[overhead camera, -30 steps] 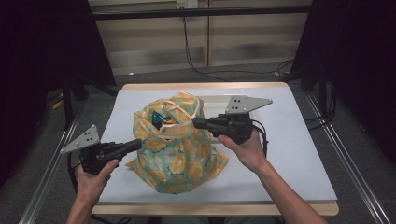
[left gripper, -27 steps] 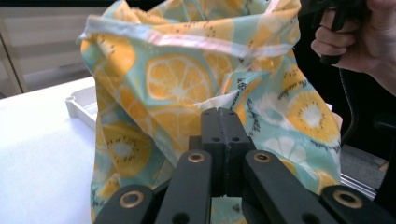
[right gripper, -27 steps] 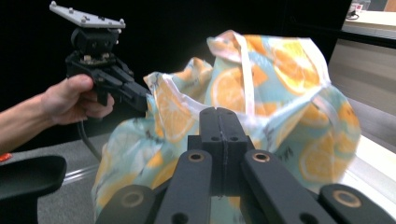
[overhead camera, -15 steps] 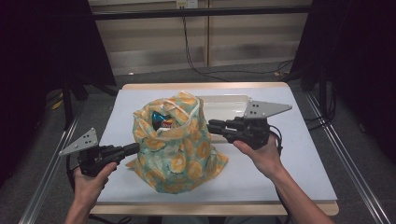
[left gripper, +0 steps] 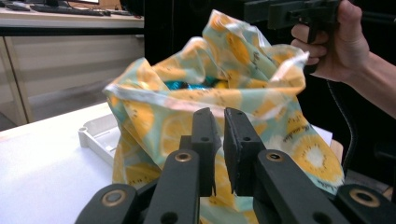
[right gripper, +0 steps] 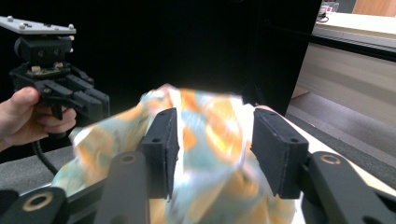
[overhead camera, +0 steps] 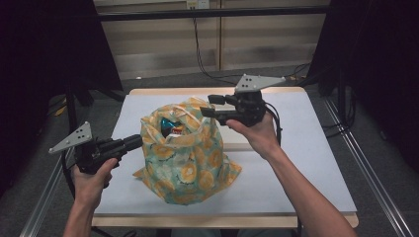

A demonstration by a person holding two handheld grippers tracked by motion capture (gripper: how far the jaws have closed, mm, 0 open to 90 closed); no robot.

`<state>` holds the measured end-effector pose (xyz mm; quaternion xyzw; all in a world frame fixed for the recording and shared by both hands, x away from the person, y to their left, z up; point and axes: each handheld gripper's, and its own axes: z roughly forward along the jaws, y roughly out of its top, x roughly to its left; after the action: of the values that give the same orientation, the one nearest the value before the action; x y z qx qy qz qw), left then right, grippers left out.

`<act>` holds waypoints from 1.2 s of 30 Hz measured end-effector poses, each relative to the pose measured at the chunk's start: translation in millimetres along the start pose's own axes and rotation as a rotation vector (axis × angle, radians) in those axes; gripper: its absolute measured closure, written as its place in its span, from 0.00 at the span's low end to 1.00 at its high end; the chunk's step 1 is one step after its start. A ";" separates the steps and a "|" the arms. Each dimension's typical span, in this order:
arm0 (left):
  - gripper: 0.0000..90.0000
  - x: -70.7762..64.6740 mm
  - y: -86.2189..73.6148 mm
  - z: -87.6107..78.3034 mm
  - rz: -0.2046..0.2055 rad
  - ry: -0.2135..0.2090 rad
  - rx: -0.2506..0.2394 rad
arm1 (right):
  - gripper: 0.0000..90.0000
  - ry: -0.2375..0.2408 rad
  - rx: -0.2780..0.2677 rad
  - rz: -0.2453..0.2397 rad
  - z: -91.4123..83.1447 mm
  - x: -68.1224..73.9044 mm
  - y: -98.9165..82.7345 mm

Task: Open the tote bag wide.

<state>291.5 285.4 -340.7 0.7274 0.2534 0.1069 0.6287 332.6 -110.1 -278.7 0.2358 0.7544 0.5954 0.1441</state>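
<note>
At the left of the high view the left gripper (overhead camera: pixel 134 142) points level at the side of the fruit-print bag (overhead camera: pixel 185 163), its tips just at the cloth. In the left gripper view its jaws have just been opening a little; a narrow gap shows between them and nothing is pinched there, the bag's wall right behind them. The bag stands slumped near the middle of the white tabletop (overhead camera: pixel 306 163), mouth open upward, with something blue and shiny (overhead camera: pixel 165 123) inside. A white tray (left gripper: pixel 100 140) lies on the tabletop behind the bag, partly hidden. To the right, the right gripper (overhead camera: pixel 210 106) is held above the bag's far rim; its jaws have just been opening and stand well apart, nothing between them, the cloth blurred beyond
</note>
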 end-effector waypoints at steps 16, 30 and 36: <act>0.59 18.7 -3.1 25.3 -0.047 0.033 0.029 | 1.00 0.056 0.021 0.005 12.8 0.2 1.0; 1.00 7.6 -4.4 13.3 -0.011 -0.029 0.025 | 1.00 -0.006 -0.036 0.040 -74.7 6.6 -38.3; 1.00 0.2 -10.7 6.2 0.003 -0.029 0.052 | 1.00 -0.012 0.023 0.060 -80.8 12.9 -71.1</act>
<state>292.1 281.1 -352.3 0.7453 0.2458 0.0910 0.6131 268.3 -183.2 -326.4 0.2635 0.7530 0.5892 0.1279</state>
